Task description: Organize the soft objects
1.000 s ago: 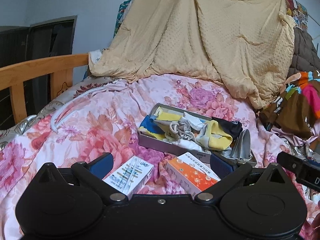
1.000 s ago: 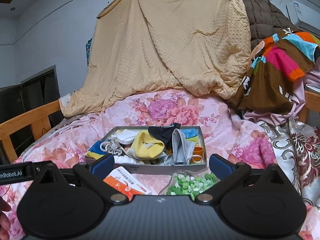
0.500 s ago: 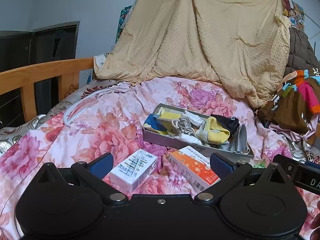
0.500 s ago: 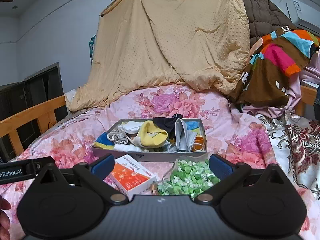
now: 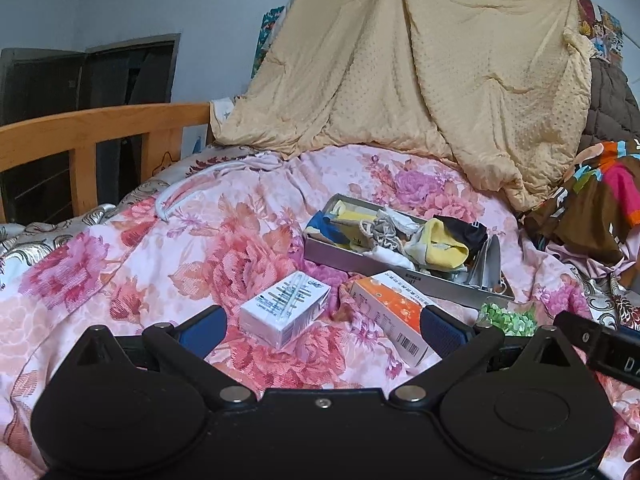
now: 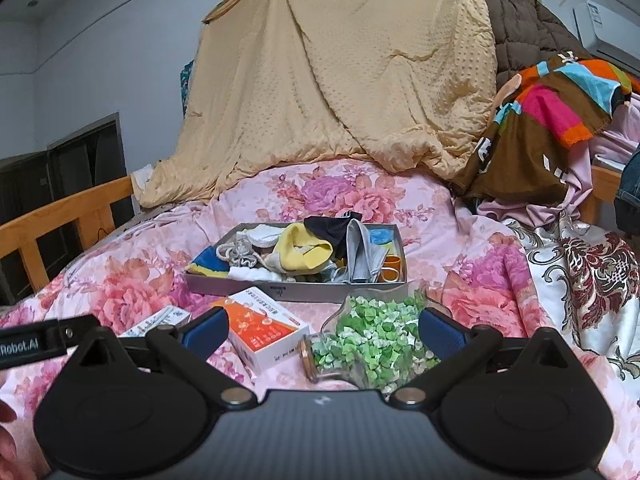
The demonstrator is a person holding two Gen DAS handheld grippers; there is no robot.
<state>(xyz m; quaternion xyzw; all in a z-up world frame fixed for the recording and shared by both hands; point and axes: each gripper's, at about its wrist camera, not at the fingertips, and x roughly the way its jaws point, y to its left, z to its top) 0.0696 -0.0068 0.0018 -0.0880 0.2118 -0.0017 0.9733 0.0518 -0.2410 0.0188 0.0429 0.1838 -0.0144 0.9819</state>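
A grey tray [image 5: 360, 260] [image 6: 256, 290] sits mid-bed on the pink floral quilt, heaped with soft items: a yellow sock [image 5: 444, 254] [image 6: 304, 250], a black cloth [image 5: 468, 232] [image 6: 332, 226], a grey knitted piece [image 5: 384, 232] [image 6: 240, 254], a blue-yellow sock [image 6: 210, 262] and a grey mask [image 6: 362, 254]. My left gripper [image 5: 322, 326] hangs open above the quilt, short of a white box [image 5: 286, 308]. My right gripper [image 6: 324, 330] is open too, over an orange box [image 6: 264, 326] and a jar of green paper bits [image 6: 368, 344]. Both hold nothing.
The orange box [image 5: 394, 314] lies between the white box and the tray. A beige blanket [image 5: 420, 72] drapes the back wall, with colourful clothes [image 6: 548, 120] piled right. A wooden bed rail [image 5: 100, 132] runs along the left.
Both grippers have drawn back from the tray and lifted a little. The white box, orange box and jar now show more fully in front of the open jaws.
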